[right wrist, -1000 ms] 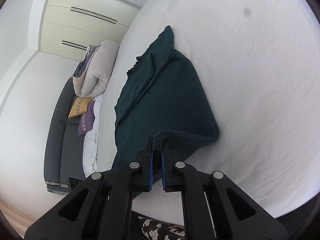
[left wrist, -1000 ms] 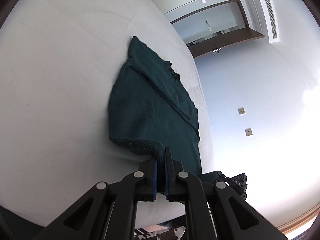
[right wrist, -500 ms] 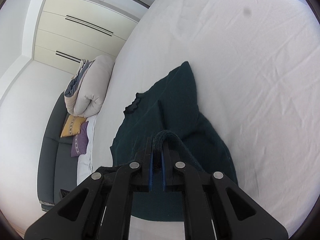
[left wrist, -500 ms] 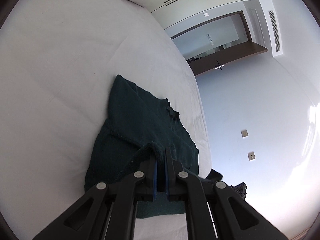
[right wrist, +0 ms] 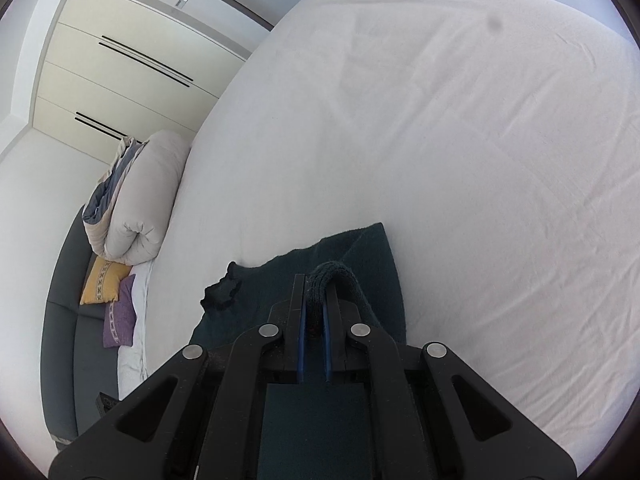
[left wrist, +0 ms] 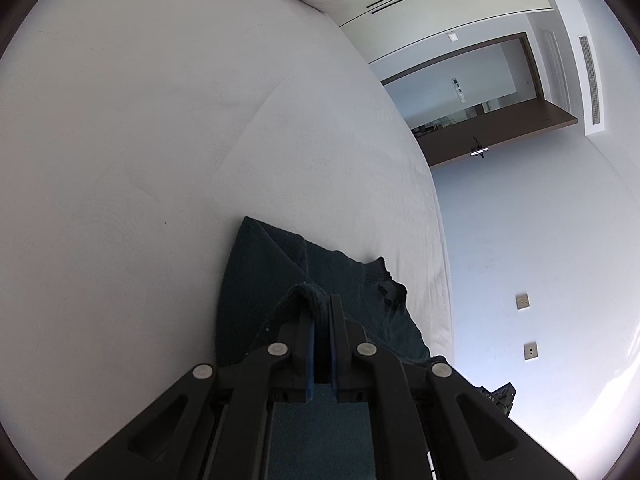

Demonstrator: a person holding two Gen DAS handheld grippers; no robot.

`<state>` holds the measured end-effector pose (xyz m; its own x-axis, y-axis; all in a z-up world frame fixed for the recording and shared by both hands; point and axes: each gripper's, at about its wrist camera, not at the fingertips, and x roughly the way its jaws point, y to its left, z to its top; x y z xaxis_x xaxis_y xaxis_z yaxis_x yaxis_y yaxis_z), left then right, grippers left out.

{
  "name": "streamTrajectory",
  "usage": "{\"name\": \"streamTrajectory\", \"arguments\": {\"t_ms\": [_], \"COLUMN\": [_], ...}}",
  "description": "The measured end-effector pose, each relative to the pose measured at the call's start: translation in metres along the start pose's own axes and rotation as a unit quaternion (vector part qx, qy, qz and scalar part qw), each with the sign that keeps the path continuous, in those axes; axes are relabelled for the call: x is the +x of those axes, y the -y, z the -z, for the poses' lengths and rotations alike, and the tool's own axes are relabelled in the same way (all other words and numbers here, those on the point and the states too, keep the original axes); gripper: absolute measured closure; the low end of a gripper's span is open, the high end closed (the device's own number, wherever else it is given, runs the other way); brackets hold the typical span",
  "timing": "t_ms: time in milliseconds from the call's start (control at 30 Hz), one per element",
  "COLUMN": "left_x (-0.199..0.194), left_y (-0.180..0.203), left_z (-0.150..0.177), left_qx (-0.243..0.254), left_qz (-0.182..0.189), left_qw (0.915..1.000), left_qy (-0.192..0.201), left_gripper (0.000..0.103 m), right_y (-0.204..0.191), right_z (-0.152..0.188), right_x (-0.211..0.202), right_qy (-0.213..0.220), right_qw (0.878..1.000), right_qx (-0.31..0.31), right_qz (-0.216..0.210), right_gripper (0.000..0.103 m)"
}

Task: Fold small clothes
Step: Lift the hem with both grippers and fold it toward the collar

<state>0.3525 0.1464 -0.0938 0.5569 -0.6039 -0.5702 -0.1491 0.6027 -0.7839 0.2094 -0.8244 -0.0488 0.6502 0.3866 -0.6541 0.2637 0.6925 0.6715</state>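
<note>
Both grippers, left gripper (left wrist: 322, 300) and right gripper (right wrist: 316, 280), clamp the dark green garment's (left wrist: 256, 280) hem; its far edge lies just ahead of the jaws.

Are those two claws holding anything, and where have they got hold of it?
Both grip the dark green knitted garment by its ribbed edge: left claw and right claw, each at one corner.

We hold our left gripper (left wrist: 322, 304) and right gripper (right wrist: 314, 286) angled downward, each with its jaws clamped tight on a fold of knit fabric.
</note>
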Motion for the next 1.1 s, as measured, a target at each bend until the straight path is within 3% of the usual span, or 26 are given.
{"name": "streamTrajectory", "arguments": {"t_ms": [267, 333, 367, 400, 433, 467, 533, 633, 800, 1000, 1100], "left_x": [0.037, 0.038, 0.035, 0.031, 0.025, 0.020, 0.013, 0.004, -0.001, 0.000, 0.004], "left_y": [-0.016, -0.020, -0.021, -0.023, -0.024, -0.024, -0.020, -0.005, 0.013, 0.027, 0.017], "left_z": [-0.007, -0.006, -0.005, -0.005, -0.005, -0.005, -0.001, 0.018, 0.059, 0.090, 0.092], "left_qx": [0.014, 0.010, 0.005, -0.002, -0.006, -0.005, 0.005, 0.060, 0.142, 0.203, 0.194], "left_qz": [-0.033, -0.031, -0.026, -0.016, -0.014, -0.012, -0.009, -0.030, -0.082, -0.099, -0.106], "left_qw": [0.9992, 0.9993, 0.9996, 0.9999, 0.9999, 0.9998, 0.9998, 0.9977, 0.9864, 0.9742, 0.9752], "left_qy": [-0.018, -0.017, -0.011, -0.003, 0.007, 0.014, 0.017, 0.009, 0.005, 0.003, 0.004], "left_gripper": [0.096, 0.078, 0.055, 0.039, 0.036, 0.036, 0.036, 0.046, 0.047, 0.047, 0.047], "right_y": [0.016, 0.021, 0.022, 0.023, 0.023, 0.025, 0.027, 0.028, 0.016, -0.023, -0.033], "right_z": [-0.025, -0.024, -0.024, -0.024, -0.024, -0.024, -0.025, -0.018, 0.016, 0.062, 0.083], "right_x": [0.063, 0.066, 0.064, 0.063, 0.060, 0.056, 0.048, 0.030, 0.000, -0.012, -0.005], "right_qy": [-0.029, -0.018, -0.005, 0.006, 0.015, 0.028, 0.044, 0.048, 0.054, 0.023, -0.002], "right_qw": [0.999, 0.999, 0.999, 0.999, 0.999, 0.999, 0.998, 0.998, 0.997, 0.990, 0.987], "right_qx": [0.029, 0.035, 0.035, 0.035, 0.035, 0.037, 0.036, 0.028, -0.047, -0.138, -0.157], "right_qz": [0.023, 0.006, -0.003, -0.008, -0.006, 0.006, 0.008, 0.005, 0.039, -0.021, -0.033], "right_gripper": [0.094, 0.084, 0.072, 0.062, 0.038, 0.028, 0.028, 0.029, 0.030, 0.030, 0.030]}}
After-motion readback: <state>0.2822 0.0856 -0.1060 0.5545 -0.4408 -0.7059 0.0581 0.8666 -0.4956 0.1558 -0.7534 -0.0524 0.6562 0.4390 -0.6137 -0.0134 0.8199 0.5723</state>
